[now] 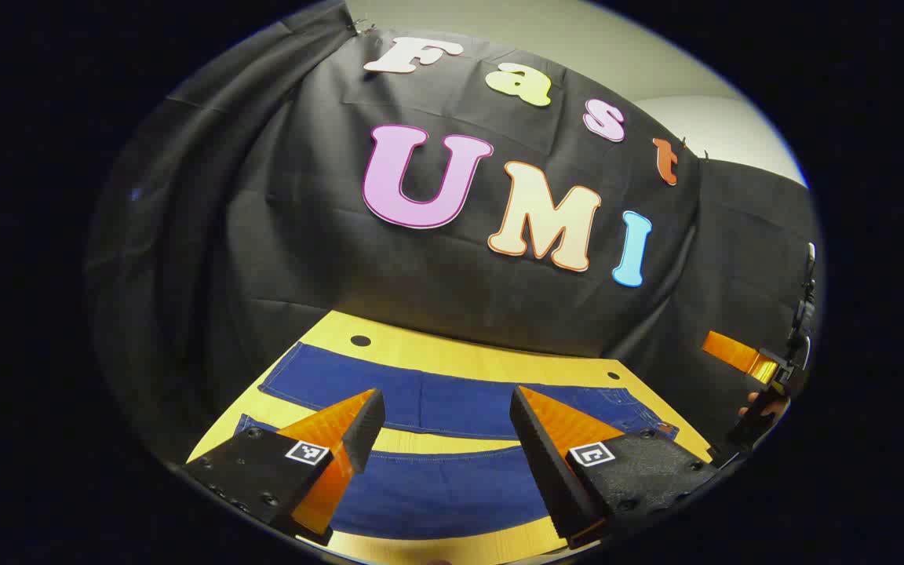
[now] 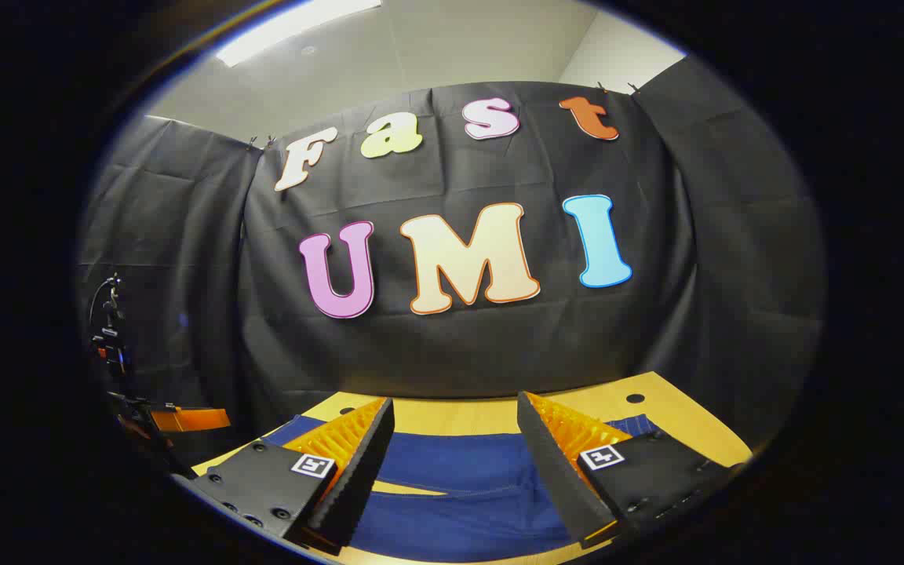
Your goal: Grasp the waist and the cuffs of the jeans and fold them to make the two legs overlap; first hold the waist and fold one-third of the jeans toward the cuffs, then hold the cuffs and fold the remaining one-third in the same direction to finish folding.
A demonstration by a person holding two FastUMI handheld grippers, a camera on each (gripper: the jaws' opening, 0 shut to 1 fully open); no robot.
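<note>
Here the jeans [image 1: 452, 400] lie flat on the yellow desk [image 1: 468, 357], spread out as two dark blue bands with a strip of bare desk between them in the left gripper view. The farther band runs across the desk with its stitched edge toward the camera; the nearer band passes under the gripper. A wide margin of bare desk lies between the far edge of the jeans and the black cloth wall [image 1: 264, 235], with a small round hole [image 1: 360, 340] near each far corner.

The left gripper [image 1: 447, 408] hangs above the nearer band, its orange-and-black fingers [image 1: 342, 428] spread wide apart with nothing between them; whether they touch the denim cannot be told. At the right edge of that view, the other gripper's orange finger shows, held by a hand [image 1: 766, 408] off the desk's side.

In the right gripper view, the jeans [image 2: 460, 479] fill the space below the right gripper [image 2: 455, 416], whose fingers [image 2: 358, 439] also stand wide apart and empty. Beyond them the desk [image 2: 679, 416] shows bare up to its far edge at the wall.
</note>
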